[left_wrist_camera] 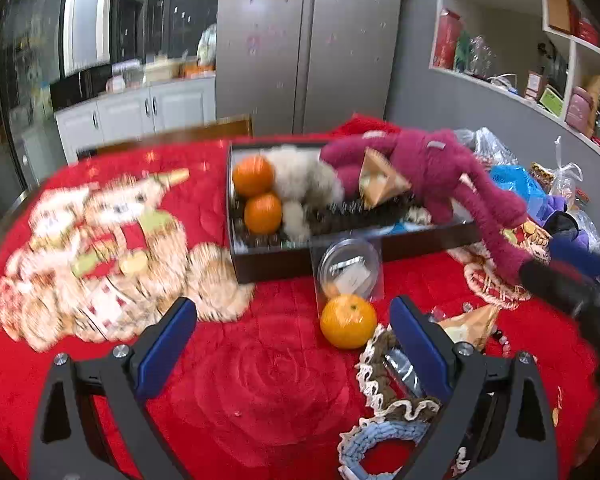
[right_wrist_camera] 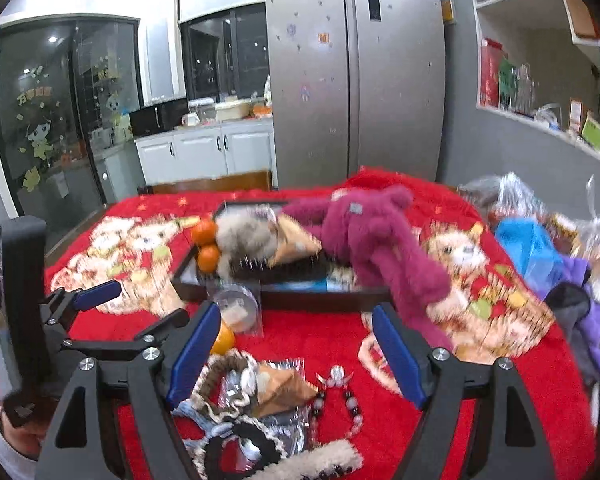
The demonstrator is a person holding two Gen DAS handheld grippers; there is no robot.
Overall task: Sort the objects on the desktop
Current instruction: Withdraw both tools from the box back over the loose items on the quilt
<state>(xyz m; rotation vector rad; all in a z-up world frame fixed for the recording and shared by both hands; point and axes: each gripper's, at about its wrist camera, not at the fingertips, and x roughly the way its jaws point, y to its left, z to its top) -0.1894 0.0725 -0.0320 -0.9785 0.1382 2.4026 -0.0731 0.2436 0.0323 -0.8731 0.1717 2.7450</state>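
Left gripper (left_wrist_camera: 292, 344) wide open, orange (left_wrist_camera: 348, 321) just ahead between the jaws, seemingly untouched. Right gripper (right_wrist_camera: 296, 354) open above bracelet (right_wrist_camera: 340, 394), empty.

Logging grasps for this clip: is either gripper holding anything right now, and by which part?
Nothing is held. The left gripper and right gripper both have open jaws with only the red cloth and loose items beyond them.

Steel fridge (right_wrist_camera: 356, 80), white cabinets (right_wrist_camera: 204, 152), wall shelves (left_wrist_camera: 540, 48)
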